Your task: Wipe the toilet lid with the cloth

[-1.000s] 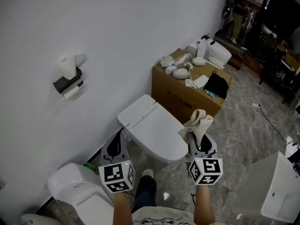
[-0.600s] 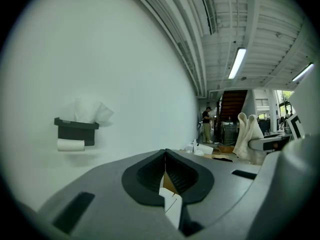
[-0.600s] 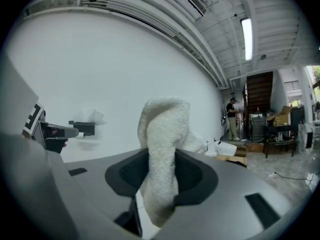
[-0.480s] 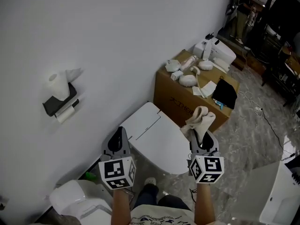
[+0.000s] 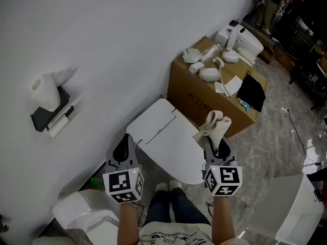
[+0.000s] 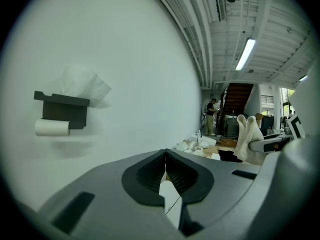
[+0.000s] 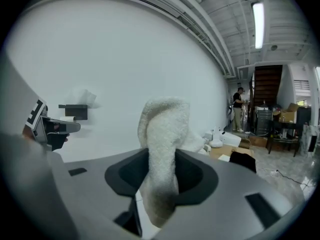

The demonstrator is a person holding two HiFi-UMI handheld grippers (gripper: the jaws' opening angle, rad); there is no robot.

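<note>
Two grippers hang above the closed toilet lid (image 5: 166,142) in the head view: the left gripper (image 5: 123,148) by its left edge, the right gripper (image 5: 217,143) by its right edge, and the white cloth (image 5: 214,124) stands up out of the right one's tips, with a cardboard box (image 5: 204,98) behind it. In the left gripper view the jaws are pressed together with nothing between them, and the cloth shows well off to the right. In the right gripper view the jaws are clamped on the cloth's middle — its folded top rises above them, its lower end hangs below.
</note>
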